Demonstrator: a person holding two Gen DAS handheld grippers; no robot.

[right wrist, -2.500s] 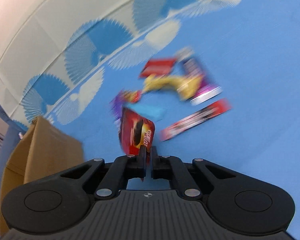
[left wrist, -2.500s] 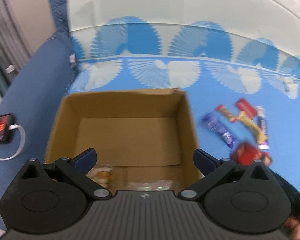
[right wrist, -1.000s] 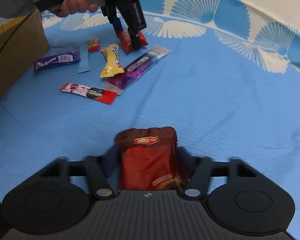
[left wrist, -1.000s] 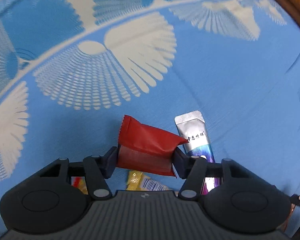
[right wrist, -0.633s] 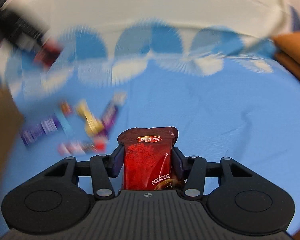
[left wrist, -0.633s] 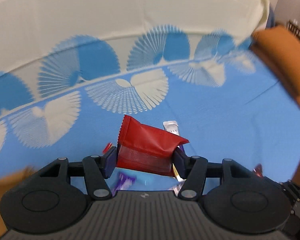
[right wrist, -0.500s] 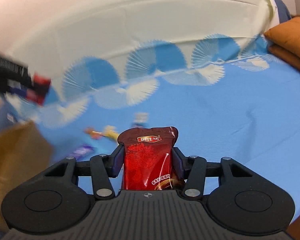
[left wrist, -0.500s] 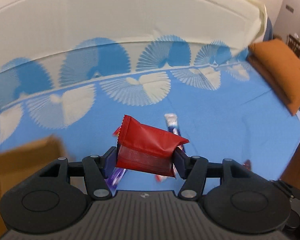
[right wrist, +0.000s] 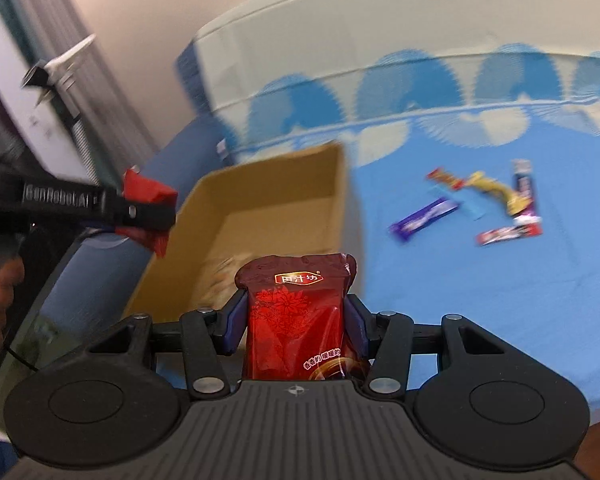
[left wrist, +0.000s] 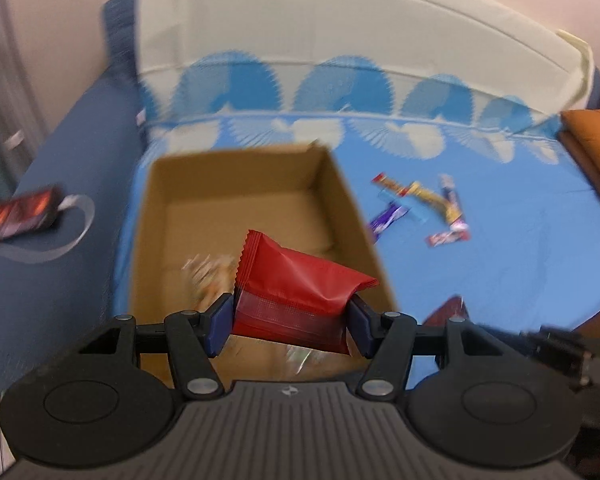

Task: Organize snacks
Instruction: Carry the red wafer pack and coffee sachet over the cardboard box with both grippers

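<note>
Over box (left wrist: 352, 200) rim | L tongs (left wrist: 288, 322) pinch red pack (left wrist: 296, 284) | R tongs (right wrist: 296, 332) pinch dark-red pouch (right wrist: 300, 312)

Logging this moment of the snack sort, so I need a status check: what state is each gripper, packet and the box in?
Left gripper: shut on plain red packet.
Right gripper: shut on printed red pouch.
Cardboard box: open, some snacks inside.
Purple bar: lying loose on the blue sheet.

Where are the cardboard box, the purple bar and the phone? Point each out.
cardboard box (left wrist: 236, 204), left wrist view, inner back wall
purple bar (right wrist: 424, 219), right wrist view, middle of the wrapper
phone (left wrist: 20, 216), left wrist view, its screen
</note>
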